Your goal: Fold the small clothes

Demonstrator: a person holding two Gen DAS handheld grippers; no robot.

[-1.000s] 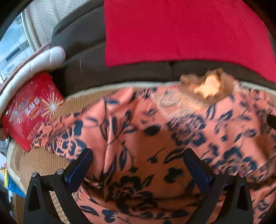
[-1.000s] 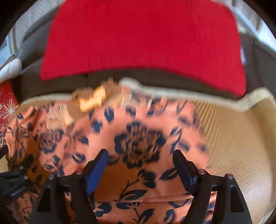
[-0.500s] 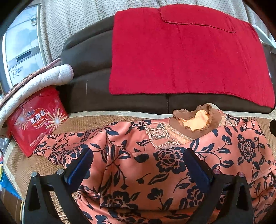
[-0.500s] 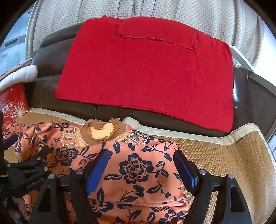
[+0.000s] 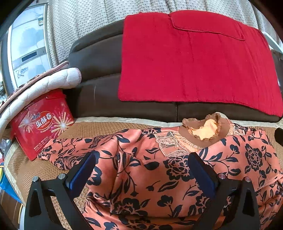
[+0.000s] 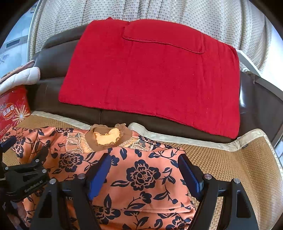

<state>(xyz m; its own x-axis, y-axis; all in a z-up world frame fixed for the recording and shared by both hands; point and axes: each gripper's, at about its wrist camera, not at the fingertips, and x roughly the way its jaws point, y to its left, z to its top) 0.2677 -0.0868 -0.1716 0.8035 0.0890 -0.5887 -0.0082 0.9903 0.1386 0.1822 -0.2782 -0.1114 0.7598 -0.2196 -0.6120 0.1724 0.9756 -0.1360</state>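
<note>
An orange top with dark blue flowers point(image 5: 141, 169) lies on a woven mat point(image 5: 99, 127) on the sofa seat, its brown ruffled collar point(image 5: 203, 130) toward the backrest. It also shows in the right wrist view point(image 6: 141, 177), collar point(image 6: 106, 136) at the far side. My left gripper point(image 5: 141, 169) is open and empty above the top's left half. My right gripper point(image 6: 145, 169) is open and empty above the top's right shoulder. The left gripper's body point(image 6: 26, 177) shows at the left of the right wrist view.
A red blanket point(image 5: 194, 62) hangs over the dark sofa backrest point(image 5: 95, 58). A red snack tin point(image 5: 42, 123) stands at the mat's left end under a white quilted pad point(image 5: 44, 83). Bare mat point(image 6: 230, 164) lies right of the top. Curtains point(image 6: 159, 10) hang behind.
Both grippers have pulled back and up from the top, so the sofa, blanket and curtains have come into view. Both stay open. The top lies flatter.
</note>
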